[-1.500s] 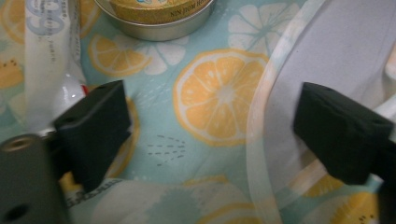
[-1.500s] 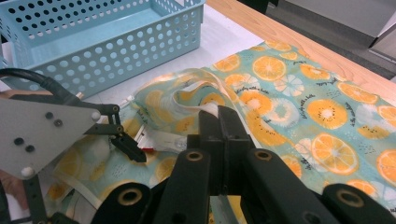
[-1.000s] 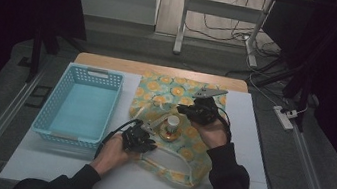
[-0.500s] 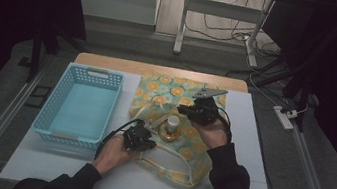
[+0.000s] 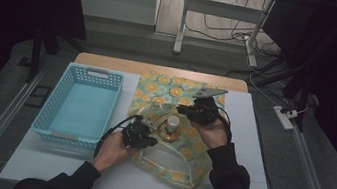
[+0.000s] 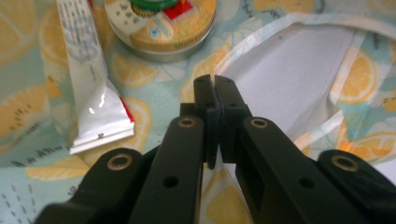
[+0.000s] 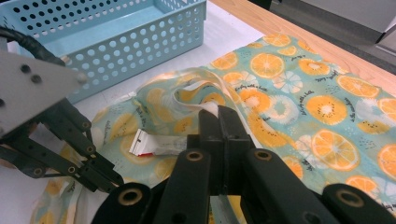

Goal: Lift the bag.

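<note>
A cloth bag (image 5: 182, 89) printed with orange slices lies flat in the middle of the white mat, its mouth toward me. My left gripper (image 5: 146, 136) (image 6: 215, 86) is shut, pinching the bag's white-lined rim (image 6: 280, 70) at the near left. My right gripper (image 5: 182, 110) (image 7: 218, 114) is shut on the white rim strip (image 7: 196, 91) on the far side of the mouth. On the bag between them lie a round yellow tin (image 5: 170, 132) (image 6: 161, 28) with a white-capped thing on top and a white tube (image 6: 93, 93) (image 7: 159, 144).
A light blue perforated basket (image 5: 55, 108) (image 7: 116, 37) stands with nothing in it at the left of the mat. The wooden table edge (image 5: 110, 63) runs along the back. Bare white mat (image 5: 249, 152) lies to the right of the bag.
</note>
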`<state>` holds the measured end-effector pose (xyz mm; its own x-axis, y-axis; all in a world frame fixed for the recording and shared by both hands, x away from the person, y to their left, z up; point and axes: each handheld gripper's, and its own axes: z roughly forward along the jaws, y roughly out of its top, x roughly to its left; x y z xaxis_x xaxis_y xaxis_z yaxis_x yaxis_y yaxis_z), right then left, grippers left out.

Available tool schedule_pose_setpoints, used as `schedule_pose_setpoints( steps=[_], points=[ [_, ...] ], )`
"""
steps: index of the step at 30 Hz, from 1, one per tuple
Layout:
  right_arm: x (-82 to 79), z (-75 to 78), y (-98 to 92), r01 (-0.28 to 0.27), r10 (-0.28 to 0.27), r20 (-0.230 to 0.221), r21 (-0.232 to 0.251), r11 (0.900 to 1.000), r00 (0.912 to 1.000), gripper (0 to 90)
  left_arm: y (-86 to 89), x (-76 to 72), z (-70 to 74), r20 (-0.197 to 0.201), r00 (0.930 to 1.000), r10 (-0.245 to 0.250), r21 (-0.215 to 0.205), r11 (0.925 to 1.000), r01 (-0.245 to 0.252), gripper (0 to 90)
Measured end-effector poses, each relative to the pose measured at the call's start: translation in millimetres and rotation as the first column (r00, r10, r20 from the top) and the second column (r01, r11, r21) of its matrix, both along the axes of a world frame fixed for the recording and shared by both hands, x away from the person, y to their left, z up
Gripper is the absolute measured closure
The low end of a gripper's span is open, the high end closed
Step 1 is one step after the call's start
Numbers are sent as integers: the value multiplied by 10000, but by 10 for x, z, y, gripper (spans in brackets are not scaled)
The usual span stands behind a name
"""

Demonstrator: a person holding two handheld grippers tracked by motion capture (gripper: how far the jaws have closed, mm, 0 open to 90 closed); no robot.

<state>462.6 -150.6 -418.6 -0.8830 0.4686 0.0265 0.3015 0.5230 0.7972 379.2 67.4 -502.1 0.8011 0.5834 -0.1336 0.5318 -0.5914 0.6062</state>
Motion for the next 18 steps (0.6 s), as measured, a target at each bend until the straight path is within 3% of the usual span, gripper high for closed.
schedule_pose_setpoints(
  steps=[18],
  points=[
    [-15,43,32,-163,164,-104,36,9999,9998,900,66,38,208,-331,9994,-75,-714,9974,51,897]
  ],
)
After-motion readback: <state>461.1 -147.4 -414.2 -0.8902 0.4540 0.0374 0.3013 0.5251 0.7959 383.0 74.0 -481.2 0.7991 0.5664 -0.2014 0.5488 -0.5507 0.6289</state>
